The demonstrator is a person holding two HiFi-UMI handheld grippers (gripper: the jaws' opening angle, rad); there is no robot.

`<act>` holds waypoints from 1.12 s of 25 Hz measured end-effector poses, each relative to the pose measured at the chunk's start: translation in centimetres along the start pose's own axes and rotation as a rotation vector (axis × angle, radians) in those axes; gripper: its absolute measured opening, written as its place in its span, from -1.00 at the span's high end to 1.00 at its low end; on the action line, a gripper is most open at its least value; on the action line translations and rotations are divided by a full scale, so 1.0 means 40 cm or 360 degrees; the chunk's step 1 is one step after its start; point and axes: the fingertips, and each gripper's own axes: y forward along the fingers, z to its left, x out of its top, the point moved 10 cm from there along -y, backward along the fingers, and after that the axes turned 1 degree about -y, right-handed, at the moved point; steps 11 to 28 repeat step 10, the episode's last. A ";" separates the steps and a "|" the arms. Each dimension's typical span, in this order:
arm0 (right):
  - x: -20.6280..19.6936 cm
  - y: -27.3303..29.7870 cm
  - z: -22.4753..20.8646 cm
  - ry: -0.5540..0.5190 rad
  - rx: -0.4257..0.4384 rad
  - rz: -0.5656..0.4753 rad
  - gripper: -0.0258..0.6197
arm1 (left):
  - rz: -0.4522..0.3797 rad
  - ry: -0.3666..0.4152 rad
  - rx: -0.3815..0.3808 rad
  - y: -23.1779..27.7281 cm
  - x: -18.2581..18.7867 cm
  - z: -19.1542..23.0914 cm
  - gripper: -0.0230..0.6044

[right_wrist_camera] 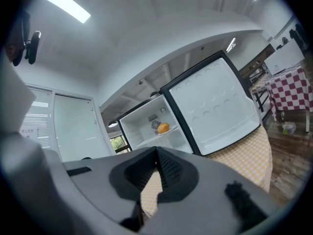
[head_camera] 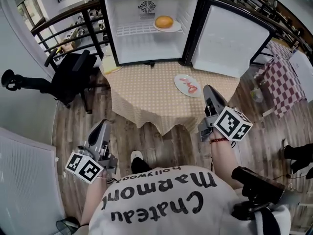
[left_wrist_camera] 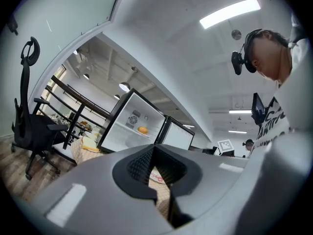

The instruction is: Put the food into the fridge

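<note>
The fridge (head_camera: pixel 111 31) is standing open at the far side of the worktop (head_camera: pixel 142 94), its door (head_camera: pixel 234 38) swinging out to the right. A round orange-brown piece of food (head_camera: pixel 164 21) is sitting on a white plate (head_camera: pixel 172 29) on the fridge's wire shelf. A second plate (head_camera: pixel 182 82) is lying on the worktop near the door, carrying red food (head_camera: pixel 190 86).

The left tool (head_camera: pixel 102 125) is hanging low, well apart from the worktop, over the wooden floor (head_camera: pixel 73 131). Its jaws are pressing together with nothing between them. The right tool (head_camera: pixel 208 88) is hovering at the worktop's near right edge, just beside the plate of red food. Its jaws are also meeting tip to tip and gripping nothing. A black office chair (head_camera: pixel 68 77) is standing to the left.
</note>
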 end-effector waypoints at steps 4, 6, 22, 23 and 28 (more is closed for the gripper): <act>-0.013 -0.050 -0.007 0.0027 0.0021 0.0025 0.87 | -0.0001 0.0000 0.0033 -0.051 -0.026 -0.043 0.91; -0.017 -0.061 -0.010 0.0025 0.0019 0.0032 0.87 | 0.0002 0.0002 0.0043 -0.068 -0.033 -0.048 0.91; -0.020 -0.081 -0.008 0.0018 0.0013 0.0032 0.87 | 0.0005 0.0006 0.0051 -0.093 -0.040 -0.059 0.91; -0.020 -0.081 -0.008 0.0018 0.0013 0.0032 0.87 | 0.0005 0.0006 0.0051 -0.093 -0.040 -0.059 0.91; -0.020 -0.081 -0.008 0.0018 0.0013 0.0032 0.87 | 0.0005 0.0006 0.0051 -0.093 -0.040 -0.059 0.91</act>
